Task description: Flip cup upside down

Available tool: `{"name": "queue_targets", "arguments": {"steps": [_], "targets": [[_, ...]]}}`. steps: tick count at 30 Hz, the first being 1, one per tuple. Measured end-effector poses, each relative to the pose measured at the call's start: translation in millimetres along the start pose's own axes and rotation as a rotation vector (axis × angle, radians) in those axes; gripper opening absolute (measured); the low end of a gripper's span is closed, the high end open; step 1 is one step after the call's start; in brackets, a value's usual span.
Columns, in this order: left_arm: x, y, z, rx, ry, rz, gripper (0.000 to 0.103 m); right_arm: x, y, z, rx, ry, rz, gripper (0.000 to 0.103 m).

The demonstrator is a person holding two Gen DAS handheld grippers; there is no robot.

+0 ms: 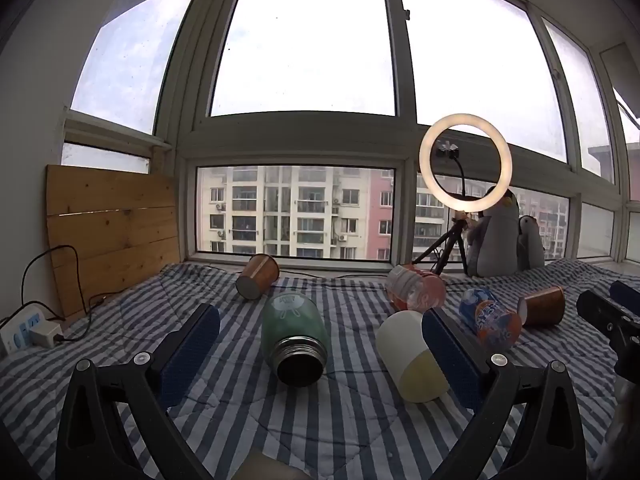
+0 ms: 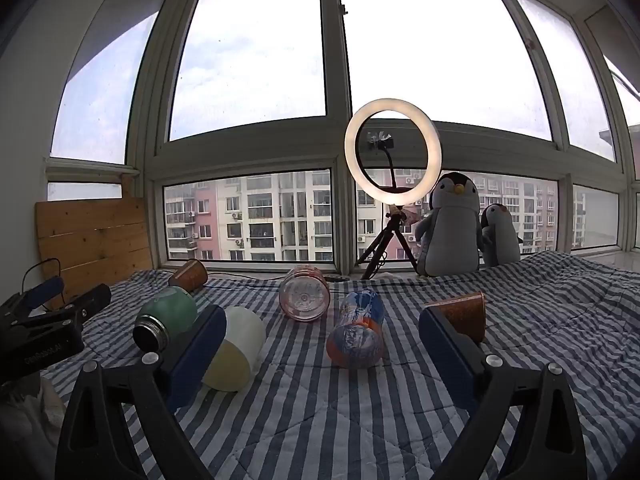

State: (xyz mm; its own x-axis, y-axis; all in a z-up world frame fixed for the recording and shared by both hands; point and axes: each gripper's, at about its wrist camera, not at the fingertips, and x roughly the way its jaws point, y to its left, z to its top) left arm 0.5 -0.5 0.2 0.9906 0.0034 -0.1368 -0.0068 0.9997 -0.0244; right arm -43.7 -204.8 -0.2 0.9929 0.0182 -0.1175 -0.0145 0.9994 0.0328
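Note:
Several cups lie on their sides on a blue-and-white striped blanket (image 1: 320, 432). A green flask (image 1: 294, 338) lies mouth towards me between the fingers of my left gripper (image 1: 320, 344), which is open and empty. A white-and-yellow cup (image 1: 412, 356) lies beside its right finger. My right gripper (image 2: 322, 340) is open and empty, with a blue-and-orange printed cup (image 2: 358, 334) lying between its fingers. A copper cup (image 2: 460, 314) lies by its right finger, and the white-and-yellow cup (image 2: 236, 348) by its left finger.
A pink clear cup (image 2: 305, 294) and another copper cup (image 2: 190, 274) lie farther back. A ring light on a tripod (image 2: 394, 152) and two penguin toys (image 2: 454, 228) stand at the window. A wooden board (image 1: 112, 232) and a power strip (image 1: 24, 332) are at left.

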Motion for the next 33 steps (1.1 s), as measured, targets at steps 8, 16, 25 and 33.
{"name": "queue_targets", "arguments": {"steps": [8, 16, 25, 33], "targets": [[6.4, -5.1, -0.2, -0.003, 0.001, 0.002, 0.103, 0.5, 0.3, 0.2, 0.001, 0.009, 0.000, 0.096], [0.3, 1.3, -0.1, -0.013, -0.008, -0.001, 0.103, -1.8, -1.1, -0.1, 0.003, 0.005, -0.002, 0.096], [-2.9, 0.7, -2.5, -0.013, -0.010, 0.000, 0.103, 1.4, -2.2, -0.2, 0.002, 0.009, -0.001, 0.096], [-2.5, -0.7, -2.1, -0.013, -0.009, 0.000, 0.103, 1.6, -0.2, -0.2, 0.003, 0.008, -0.003, 0.096]]}}
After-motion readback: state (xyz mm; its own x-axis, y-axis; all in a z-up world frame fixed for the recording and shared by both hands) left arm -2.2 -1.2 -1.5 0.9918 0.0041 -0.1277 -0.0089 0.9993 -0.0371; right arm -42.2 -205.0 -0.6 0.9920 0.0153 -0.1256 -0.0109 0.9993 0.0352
